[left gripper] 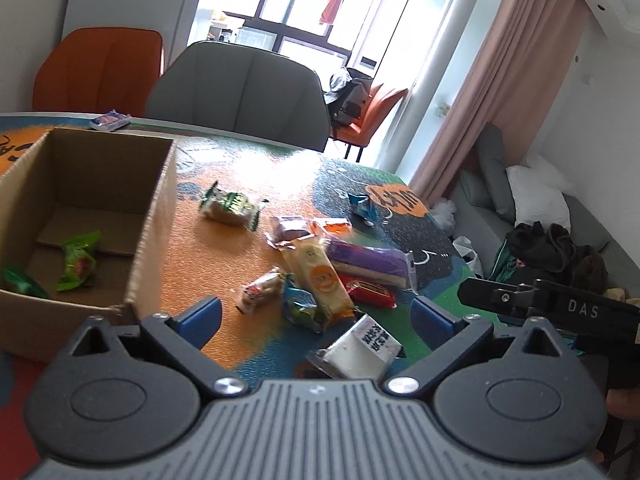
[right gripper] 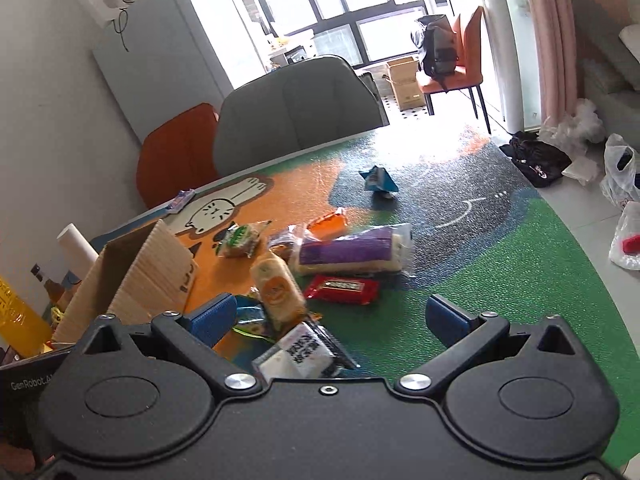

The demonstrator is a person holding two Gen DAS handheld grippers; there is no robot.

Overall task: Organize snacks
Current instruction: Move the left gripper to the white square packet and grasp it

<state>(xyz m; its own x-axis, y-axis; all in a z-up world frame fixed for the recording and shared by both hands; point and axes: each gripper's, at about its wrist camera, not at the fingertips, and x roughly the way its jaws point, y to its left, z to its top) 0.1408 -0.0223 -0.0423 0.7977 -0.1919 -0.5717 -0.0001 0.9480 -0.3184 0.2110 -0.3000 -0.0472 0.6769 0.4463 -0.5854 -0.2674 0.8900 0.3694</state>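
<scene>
We are holding both grippers [left gripper: 316, 316] [right gripper: 340, 320] released; the left's body is hiding part of the white packet [left gripper: 360, 354] beside the box [left gripper: 148, 232].

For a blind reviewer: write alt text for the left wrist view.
The open left gripper hovers over a pile of wrapped snacks on a colourful table mat. At left, a cardboard box holds two green packets. Chairs and a bright window lie beyond.

Blk claws [left gripper: 316, 312], blue pads [left gripper: 204, 316].
</scene>
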